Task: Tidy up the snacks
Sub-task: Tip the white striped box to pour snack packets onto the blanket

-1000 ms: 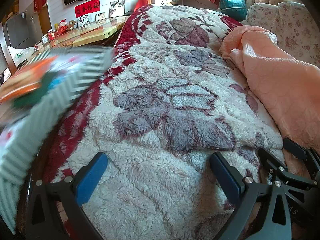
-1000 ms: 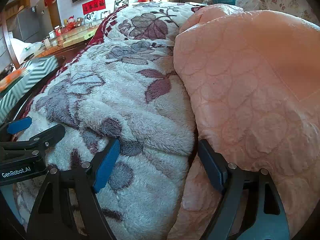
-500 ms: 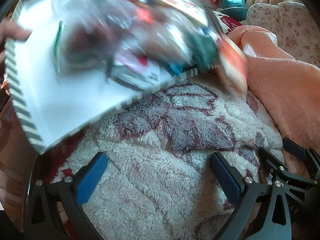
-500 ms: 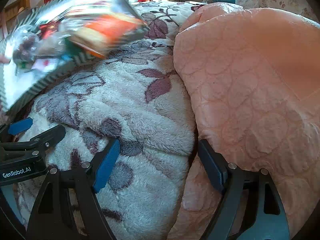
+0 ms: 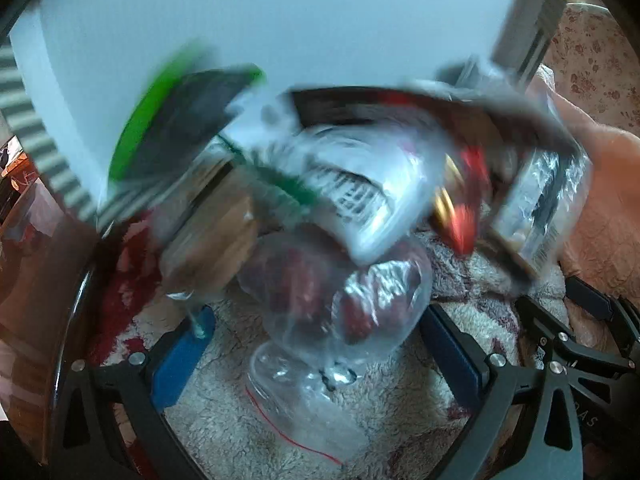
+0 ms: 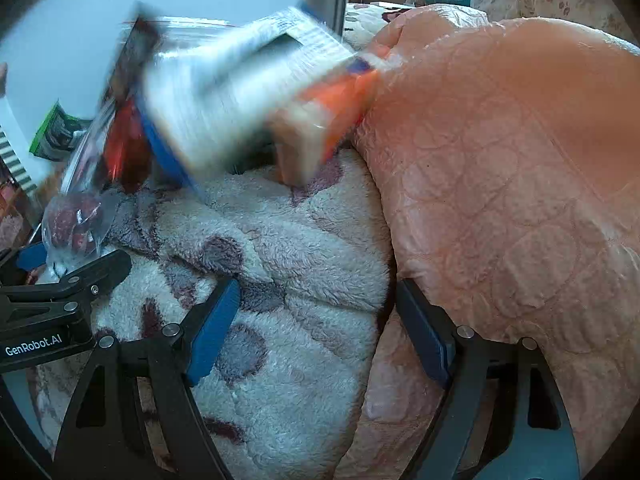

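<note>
A second ago the fleecy blanket (image 6: 280,248) in front of you was bare; now a white box with striped edging (image 5: 240,12) is tipped over it and the snacks (image 5: 360,184) are spilling out, most of them blurred in mid-fall. A clear bag of dark red pieces (image 5: 340,300) has already landed on the blanket right between the fingers of your left gripper (image 5: 316,344), which stands wide and holds nothing. An orange packet (image 6: 340,104) and a large white and blue pack (image 6: 240,100) are coming down further back, against the peach quilt (image 6: 500,160). Your right gripper (image 6: 316,320) is also wide and empty, resting over the seam between blanket and quilt, well short of the pile. This means the sorting has only just become possible: wait for the packs to settle, then the clear bag looks like your nearest first pick
</note>
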Tool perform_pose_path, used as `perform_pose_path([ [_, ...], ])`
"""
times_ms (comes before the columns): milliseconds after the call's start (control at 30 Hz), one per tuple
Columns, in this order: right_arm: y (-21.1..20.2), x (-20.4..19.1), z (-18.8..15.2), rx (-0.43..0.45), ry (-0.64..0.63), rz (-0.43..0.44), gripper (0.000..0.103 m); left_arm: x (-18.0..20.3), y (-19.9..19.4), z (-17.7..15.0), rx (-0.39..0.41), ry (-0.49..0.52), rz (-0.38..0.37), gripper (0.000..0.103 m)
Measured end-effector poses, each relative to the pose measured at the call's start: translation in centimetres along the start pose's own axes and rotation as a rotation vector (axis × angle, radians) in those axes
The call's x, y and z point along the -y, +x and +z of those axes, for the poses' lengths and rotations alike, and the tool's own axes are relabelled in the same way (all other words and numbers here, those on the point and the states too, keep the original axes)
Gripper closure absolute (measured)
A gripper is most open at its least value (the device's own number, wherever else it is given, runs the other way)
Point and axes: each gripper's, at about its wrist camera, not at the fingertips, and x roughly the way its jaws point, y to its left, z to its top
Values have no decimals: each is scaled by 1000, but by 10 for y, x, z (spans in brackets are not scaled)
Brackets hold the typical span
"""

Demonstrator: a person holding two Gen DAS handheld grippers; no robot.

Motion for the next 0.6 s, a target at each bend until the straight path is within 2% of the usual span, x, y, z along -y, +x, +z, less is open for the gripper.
perform_pose_path([
  [233, 0, -10, 1, 1, 2, 1, 22, -3, -1, 2, 0, 1, 0, 0],
  [600, -2, -1, 0, 2, 4, 4, 22, -3, -1, 1, 0, 0, 0, 0],
])
